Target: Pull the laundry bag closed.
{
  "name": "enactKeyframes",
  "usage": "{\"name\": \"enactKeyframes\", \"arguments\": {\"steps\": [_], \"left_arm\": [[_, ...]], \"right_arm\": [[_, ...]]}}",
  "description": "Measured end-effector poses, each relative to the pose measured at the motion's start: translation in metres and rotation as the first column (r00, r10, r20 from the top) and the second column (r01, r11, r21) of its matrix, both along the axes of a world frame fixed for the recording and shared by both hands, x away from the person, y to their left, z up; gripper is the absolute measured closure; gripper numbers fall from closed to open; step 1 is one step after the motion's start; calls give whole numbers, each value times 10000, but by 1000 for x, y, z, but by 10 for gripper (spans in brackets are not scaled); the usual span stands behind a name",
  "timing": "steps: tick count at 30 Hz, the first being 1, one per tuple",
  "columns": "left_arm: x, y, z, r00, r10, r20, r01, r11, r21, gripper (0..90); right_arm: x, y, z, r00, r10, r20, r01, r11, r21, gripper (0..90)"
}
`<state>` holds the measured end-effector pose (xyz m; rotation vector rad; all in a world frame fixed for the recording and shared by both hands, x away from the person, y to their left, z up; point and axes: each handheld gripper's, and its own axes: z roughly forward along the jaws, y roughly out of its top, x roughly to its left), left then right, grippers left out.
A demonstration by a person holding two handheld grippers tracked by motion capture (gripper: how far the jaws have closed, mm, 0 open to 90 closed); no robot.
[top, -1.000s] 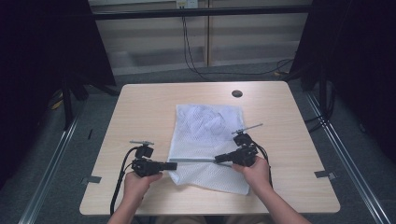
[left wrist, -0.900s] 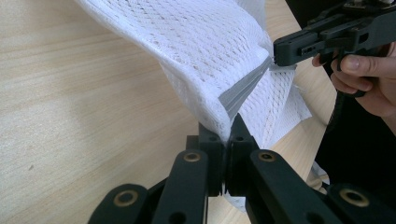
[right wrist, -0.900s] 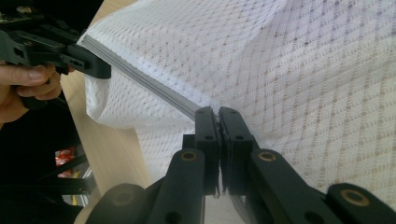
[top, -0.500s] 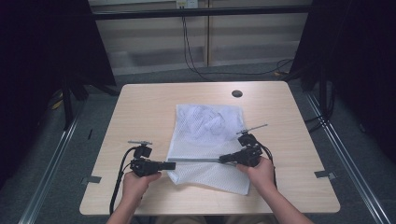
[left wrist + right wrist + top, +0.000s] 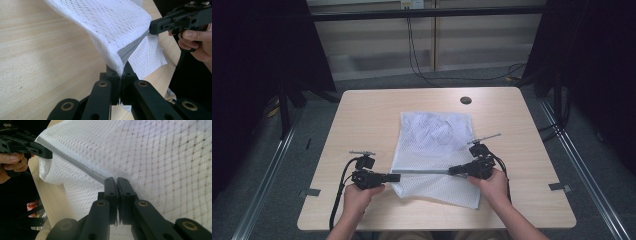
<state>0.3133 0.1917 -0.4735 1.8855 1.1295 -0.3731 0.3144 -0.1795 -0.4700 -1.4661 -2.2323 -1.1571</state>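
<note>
Since a second ago, my right gripper (image 5: 460, 171) has drifted slightly toward three o'clock, pulling the grey band (image 5: 424, 171) a little tauter; my left gripper (image 5: 393, 177) stays where it was. Both are clamped on the white mesh laundry bag (image 5: 432, 150), each pinching one end of the grey band that runs straight between them across the bag's near part. From the left gripper view, my jaws are pressed together on the folded mesh edge (image 5: 120, 63), the cloth lifted off the wooden table (image 5: 37, 62) there. From the right gripper view, the jaws are closed on the band's other end (image 5: 106, 179). The bag lies at the table's middle (image 5: 362, 125), its far end toward twelve o'clock, flat on the wood.
</note>
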Motion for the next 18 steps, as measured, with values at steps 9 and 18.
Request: {"name": "enactKeyframes", "arguments": {"steps": [9, 18], "left_arm": [[0, 1, 0, 10000, -1, 15, 1, 10000, 53, 886], [0, 1, 0, 10000, 60, 5, -60, 10000, -13, 885]], "right_arm": [[0, -4, -2, 10000, -84, -32, 84, 10000, 40, 874], [-1, -7, -1, 9999, -108, 14, 108, 9999, 59, 874]]}}
